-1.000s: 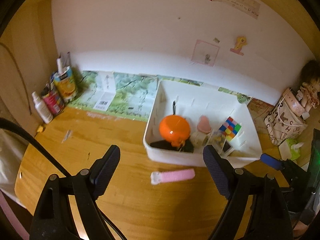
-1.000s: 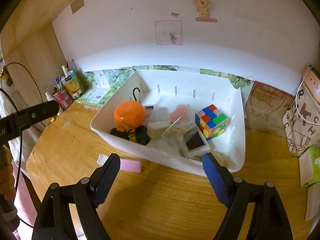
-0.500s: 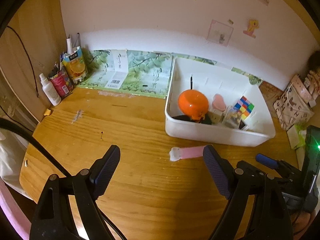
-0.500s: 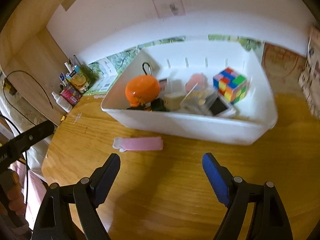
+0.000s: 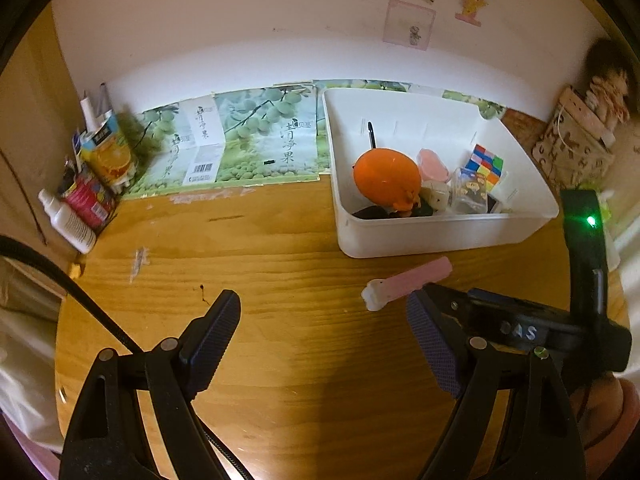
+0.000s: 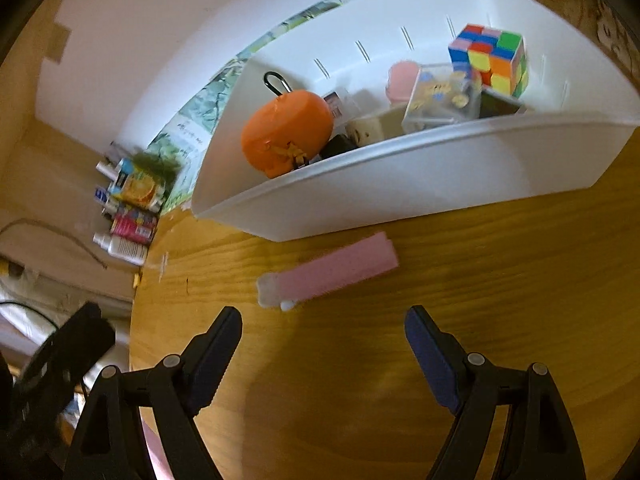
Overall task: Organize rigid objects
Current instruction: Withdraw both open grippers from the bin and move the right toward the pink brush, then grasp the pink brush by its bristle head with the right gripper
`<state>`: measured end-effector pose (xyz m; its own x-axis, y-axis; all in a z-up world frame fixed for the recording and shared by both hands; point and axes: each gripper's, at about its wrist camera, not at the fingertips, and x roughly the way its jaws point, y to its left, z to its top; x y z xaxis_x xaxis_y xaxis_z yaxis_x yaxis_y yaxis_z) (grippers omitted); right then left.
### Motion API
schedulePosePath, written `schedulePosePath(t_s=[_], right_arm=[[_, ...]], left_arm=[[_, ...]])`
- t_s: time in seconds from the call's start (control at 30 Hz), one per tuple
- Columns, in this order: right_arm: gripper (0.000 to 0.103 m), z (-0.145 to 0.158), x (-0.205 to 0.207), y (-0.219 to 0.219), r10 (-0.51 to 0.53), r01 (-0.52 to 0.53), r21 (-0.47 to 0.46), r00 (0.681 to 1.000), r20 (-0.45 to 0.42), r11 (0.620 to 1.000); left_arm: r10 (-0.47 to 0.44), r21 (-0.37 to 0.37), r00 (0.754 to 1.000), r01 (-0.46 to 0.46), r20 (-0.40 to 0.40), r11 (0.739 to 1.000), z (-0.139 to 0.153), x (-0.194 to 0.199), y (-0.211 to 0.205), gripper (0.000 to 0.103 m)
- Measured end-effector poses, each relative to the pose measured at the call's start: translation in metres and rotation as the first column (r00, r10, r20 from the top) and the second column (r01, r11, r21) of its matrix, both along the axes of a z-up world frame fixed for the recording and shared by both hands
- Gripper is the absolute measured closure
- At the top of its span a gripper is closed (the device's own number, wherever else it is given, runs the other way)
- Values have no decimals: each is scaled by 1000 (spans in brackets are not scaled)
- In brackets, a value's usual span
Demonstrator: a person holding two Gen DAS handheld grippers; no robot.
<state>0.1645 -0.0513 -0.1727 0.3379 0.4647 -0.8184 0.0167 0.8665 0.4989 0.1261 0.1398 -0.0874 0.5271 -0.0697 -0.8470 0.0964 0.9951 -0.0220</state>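
A pink bar with a white end (image 6: 328, 276) (image 5: 406, 282) lies on the wooden table just in front of a white bin (image 6: 400, 188) (image 5: 436, 236). Inside the bin sit an orange round case (image 6: 286, 132) (image 5: 386, 178), a colour cube (image 6: 490, 58) (image 5: 486, 166), a clear box (image 6: 440, 98) and a pink piece (image 5: 432, 162). My right gripper (image 6: 322, 328) stands open just short of the pink bar, nothing between its fingers. My left gripper (image 5: 322, 320) is open over bare wood, left of the bar.
Bottles and cartons (image 5: 88, 184) crowd the back left corner by the wall. A green printed sheet (image 5: 240, 140) lies against the wall. A patterned bag (image 5: 576, 148) stands at the far right. The right tool's body (image 5: 540, 328) shows beside my left gripper's right finger.
Both grippers have sunk toward the table and rolled. The right one has closed in on the pink bar, which now looks larger and tilted. Jaws have stayed at the same width.
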Motion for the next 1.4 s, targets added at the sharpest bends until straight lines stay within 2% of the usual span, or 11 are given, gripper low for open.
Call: schedulePosePath(t_s=[0.17, 0.27, 0.47, 0.7, 0.9, 1.07, 1.1, 1.23, 1.33, 1.4], right_arm=[[18, -12, 9, 10, -74, 74, -5, 997, -34, 997], [24, -18, 15, 14, -118, 116, -27, 992, -45, 993], [27, -26, 24, 21, -169, 164, -86, 985, -47, 983], [27, -25, 33, 42, -149, 145, -195, 989, -5, 970], [28, -26, 39, 63, -106, 101, -328, 994, 5, 939], [34, -27, 39, 65, -104, 99, -360, 995, 5, 928], [37, -27, 38, 64, -104, 99, -359, 995, 6, 928], [61, -26, 36, 54, -107, 99, -382, 994, 1, 919], [72, -25, 35, 41, -104, 96, -362, 995, -2, 927], [75, -26, 32, 29, -99, 90, -333, 995, -10, 938]], left_arm=[[-45, -11, 999, 45, -14, 999, -4, 6, 12, 16], [-64, -23, 998, 64, -21, 998, -7, 9, 18, 16], [-93, -33, 995, 91, -42, 995, -14, 16, 26, 16], [-105, -39, 991, 103, -78, 994, -23, 20, 31, 16], [-98, -34, 990, 95, -104, 995, -27, 18, 32, 16], [-82, -29, 991, 79, -108, 996, -25, 13, 33, 16], [-78, -27, 991, 76, -107, 997, -24, 12, 33, 16], [-60, -25, 993, 58, -103, 998, -21, 6, 33, 16], [-45, -25, 994, 42, -104, 999, -19, 1, 31, 16], [-33, -27, 994, 30, -108, 999, -19, -3, 30, 16]])
